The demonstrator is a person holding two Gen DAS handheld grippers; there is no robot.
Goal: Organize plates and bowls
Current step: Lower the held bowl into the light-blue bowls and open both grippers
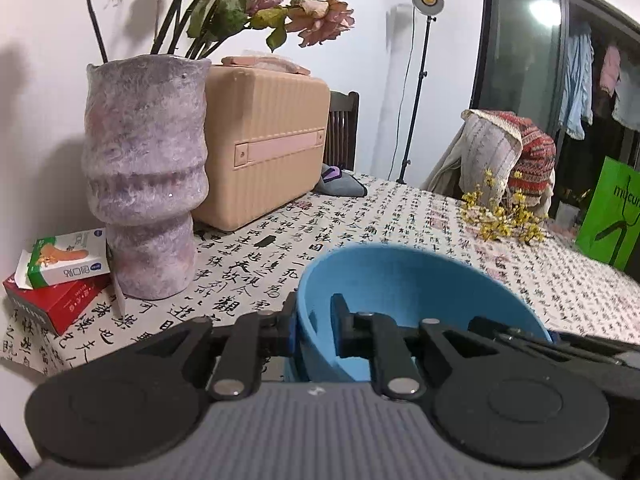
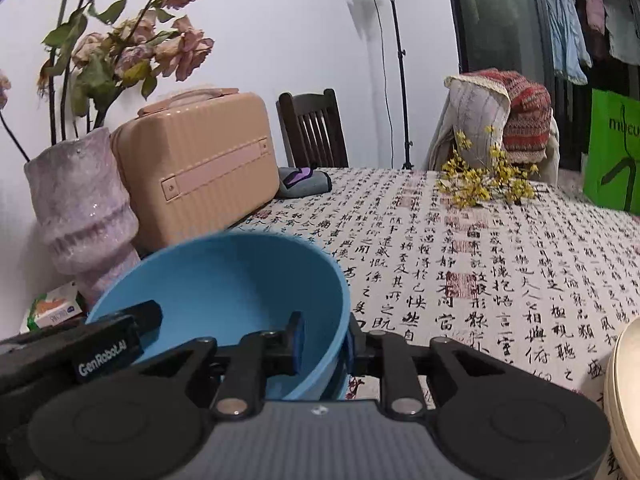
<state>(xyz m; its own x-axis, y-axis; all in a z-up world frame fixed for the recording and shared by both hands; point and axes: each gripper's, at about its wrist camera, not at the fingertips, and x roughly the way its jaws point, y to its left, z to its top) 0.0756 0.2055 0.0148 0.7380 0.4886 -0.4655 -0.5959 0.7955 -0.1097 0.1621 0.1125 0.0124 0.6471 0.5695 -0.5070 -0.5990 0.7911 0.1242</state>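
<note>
Both grippers are straddling the blue bowl [image 1: 420, 280]: left gripper [image 1: 314, 326] and right gripper [image 2: 322, 344] each sitting narrowly parted across opposite rim walls. Cream plates [image 2: 624, 392] stacking right of bowl. Vase [image 1: 144, 176] standing beyond-left.

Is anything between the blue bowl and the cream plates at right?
Nothing visible: only bare tablecloth lies between the blue bowl and the cream plates. Each hand-held gripper, left and right, straddles the bowl's rim.
</note>
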